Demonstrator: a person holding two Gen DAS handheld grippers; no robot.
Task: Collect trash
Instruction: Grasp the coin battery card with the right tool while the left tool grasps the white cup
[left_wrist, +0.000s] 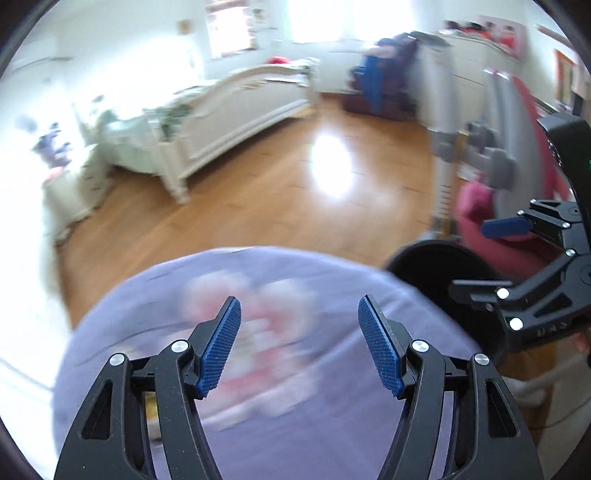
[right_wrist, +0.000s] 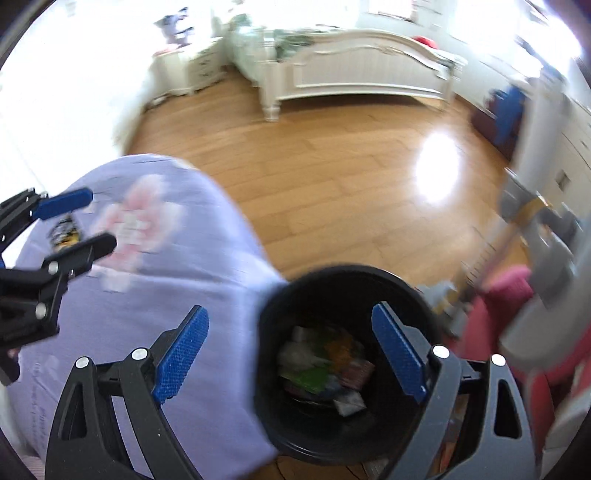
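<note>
A black round trash bin (right_wrist: 343, 365) stands on the wood floor beside a table with a lilac flowered cloth (right_wrist: 147, 288). Several crumpled wrappers and papers (right_wrist: 325, 365) lie inside the bin. My right gripper (right_wrist: 291, 350) is open and empty, hovering over the bin's mouth. My left gripper (left_wrist: 299, 343) is open and empty above the lilac cloth (left_wrist: 258, 369). The bin's rim (left_wrist: 436, 258) shows at the right in the left wrist view, with the right gripper (left_wrist: 487, 254) over it. A small yellow-and-black wrapper (right_wrist: 64, 230) lies on the cloth near the left gripper (right_wrist: 81, 221).
A white bed (right_wrist: 354, 70) and white nightstand (right_wrist: 184, 70) stand at the far side of the wood floor (right_wrist: 351, 177). A pink chair (right_wrist: 509, 314) and grey upright equipment (right_wrist: 546, 229) stand right of the bin. Dark bags (left_wrist: 380, 85) sit by the far wall.
</note>
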